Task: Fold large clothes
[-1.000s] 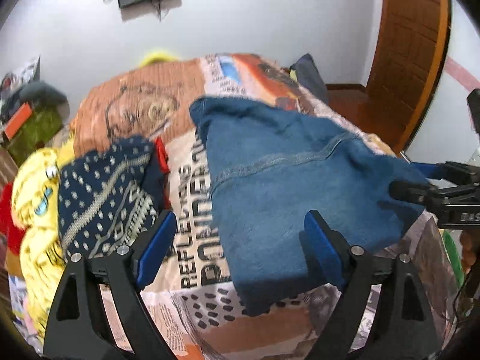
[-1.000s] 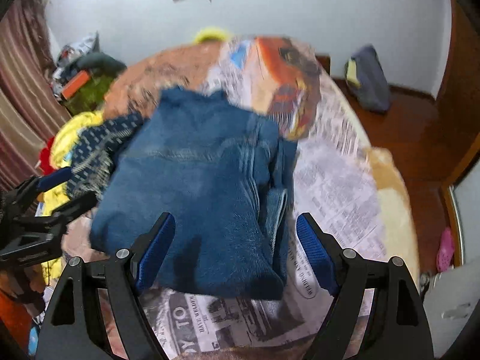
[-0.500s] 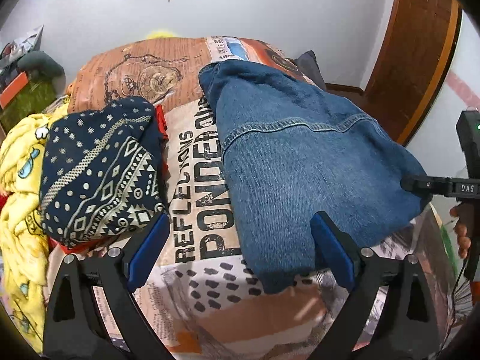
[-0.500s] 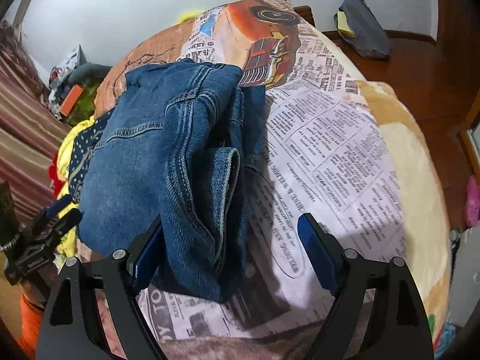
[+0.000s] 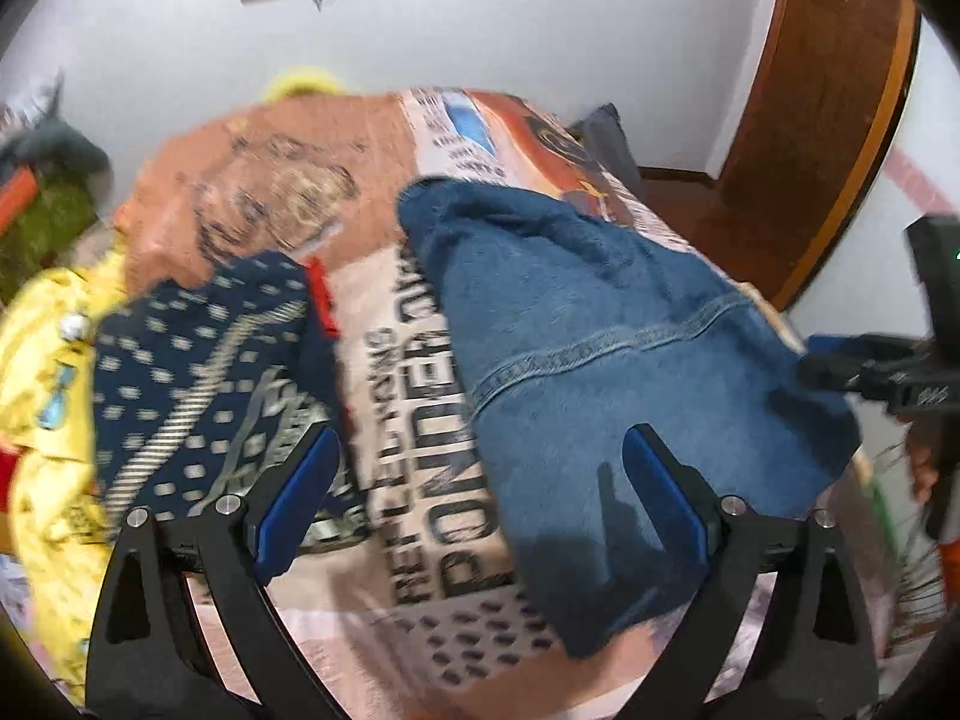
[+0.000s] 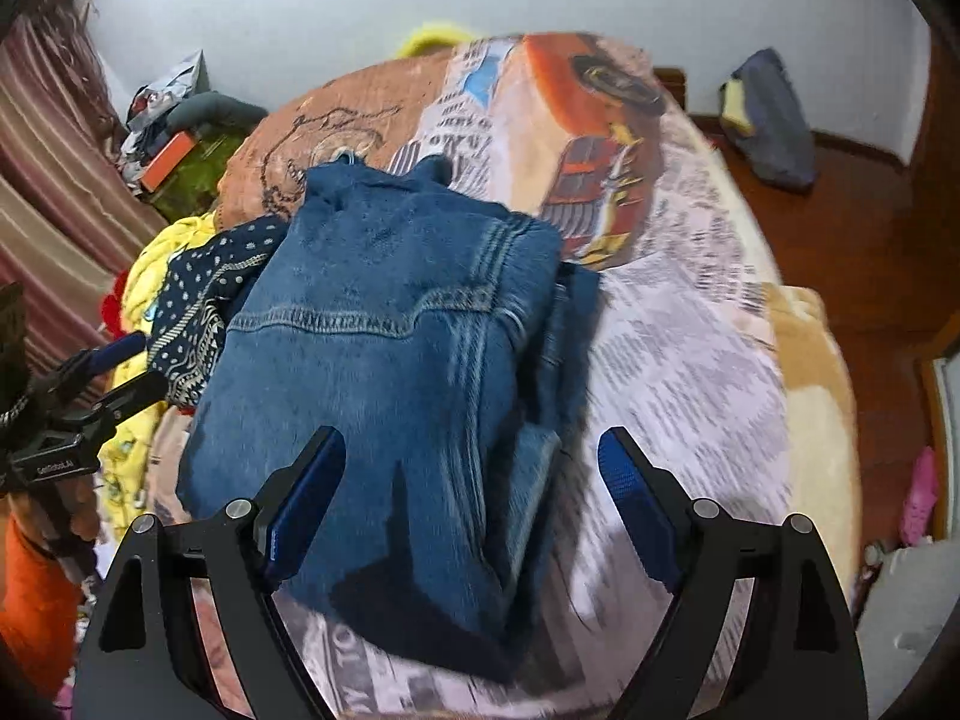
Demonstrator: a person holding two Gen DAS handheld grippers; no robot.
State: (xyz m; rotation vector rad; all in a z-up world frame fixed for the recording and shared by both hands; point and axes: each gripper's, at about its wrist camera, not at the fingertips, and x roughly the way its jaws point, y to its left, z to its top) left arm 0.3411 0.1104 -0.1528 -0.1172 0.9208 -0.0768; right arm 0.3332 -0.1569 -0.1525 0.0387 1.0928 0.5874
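A folded pair of blue jeans (image 5: 600, 360) lies on the printed bedspread (image 5: 408, 420), its bulk towards the near edge. My left gripper (image 5: 480, 450) hovers open above the bedspread at the jeans' left edge, its pads touching nothing. My right gripper (image 6: 471, 450) hangs over the jeans (image 6: 390, 360). Its jaws are opening, with the near folded edge below the gap and no pad pressing on it. Each gripper shows in the other's view: the right gripper (image 5: 840, 366) at the jeans' right side, the left gripper (image 6: 120, 372) at their left.
A navy patterned garment (image 5: 198, 378) and a yellow one (image 5: 42, 348) are heaped on the left of the bed. A grey bag (image 6: 774, 120) lies on the wooden floor to the right, with a brown door (image 5: 828, 120) beyond. The bed's near edge is just below the grippers.
The left jaws have spread a little wider. Both grippers have shifted sideways over the bed; the right one now looks over the top of the jeans instead of their right side. The jeans stay put.
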